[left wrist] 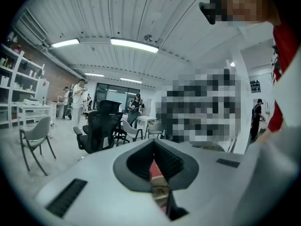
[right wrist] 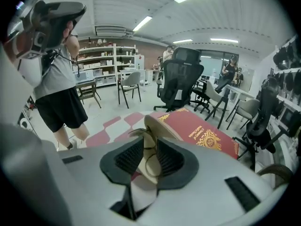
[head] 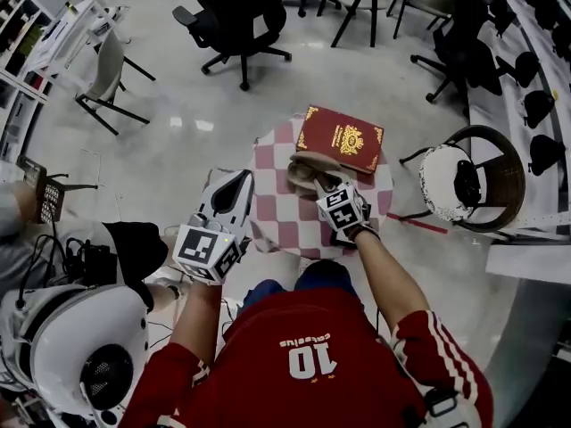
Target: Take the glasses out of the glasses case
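A beige glasses case [head: 303,164] lies on the small table with a red and white checked cloth [head: 277,217], just in front of a red book with gold print [head: 341,138]. My right gripper [head: 319,182] reaches onto the case. In the right gripper view the case [right wrist: 157,126] stands open, and the thin frame of the glasses [right wrist: 137,132] shows inside it. The right gripper [right wrist: 149,149] is shut on the case's beige wall. My left gripper [head: 239,184] hangs off the table's left edge. In its own view the left gripper [left wrist: 154,147] is shut with nothing in it.
A wicker chair with a white cushion [head: 473,181] stands close to the table's right. A black office chair [head: 236,16] and a grey chair [head: 107,69] stand farther off. A person in dark shorts [right wrist: 56,79] stands to the left. Cables and white gear [head: 80,346] lie at lower left.
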### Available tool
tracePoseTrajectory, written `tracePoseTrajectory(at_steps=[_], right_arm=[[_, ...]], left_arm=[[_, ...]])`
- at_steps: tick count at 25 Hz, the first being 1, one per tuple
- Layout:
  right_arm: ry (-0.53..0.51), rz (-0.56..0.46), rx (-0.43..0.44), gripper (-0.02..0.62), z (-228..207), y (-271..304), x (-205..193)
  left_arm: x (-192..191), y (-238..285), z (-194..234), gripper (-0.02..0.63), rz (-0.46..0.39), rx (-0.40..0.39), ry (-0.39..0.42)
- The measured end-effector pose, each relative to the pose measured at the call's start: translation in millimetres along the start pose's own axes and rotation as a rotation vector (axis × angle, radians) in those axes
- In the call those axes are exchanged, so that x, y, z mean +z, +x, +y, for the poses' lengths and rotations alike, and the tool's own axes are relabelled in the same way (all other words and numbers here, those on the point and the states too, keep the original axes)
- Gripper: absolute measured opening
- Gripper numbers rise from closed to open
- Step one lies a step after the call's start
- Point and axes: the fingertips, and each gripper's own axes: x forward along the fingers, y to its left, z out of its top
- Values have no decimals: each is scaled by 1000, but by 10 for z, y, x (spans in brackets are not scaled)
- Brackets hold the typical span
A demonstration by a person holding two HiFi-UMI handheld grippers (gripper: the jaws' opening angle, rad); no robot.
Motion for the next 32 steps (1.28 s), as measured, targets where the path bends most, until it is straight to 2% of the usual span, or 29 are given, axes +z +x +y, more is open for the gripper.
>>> tracePoseTrajectory(at_steps=[6,15,21,27,32], right_arm=[[-58,72,-10,81,-78,445,-188],[-181,146,-46,81,-164,800,-343],[-222,165,-49,32,-174,815,-322],[-282,165,-22,28,-127,742,-283],[-289,157,-8,26,-83,611,-201]], left_arm=[[-119,68,225,8,24,41,1],[-262,126,405,8,59,73,5],[-228,112,450,8,57,70,3],[-198,68,440,8,48,61,0],[-123,-20,414,8,47,53,3]])
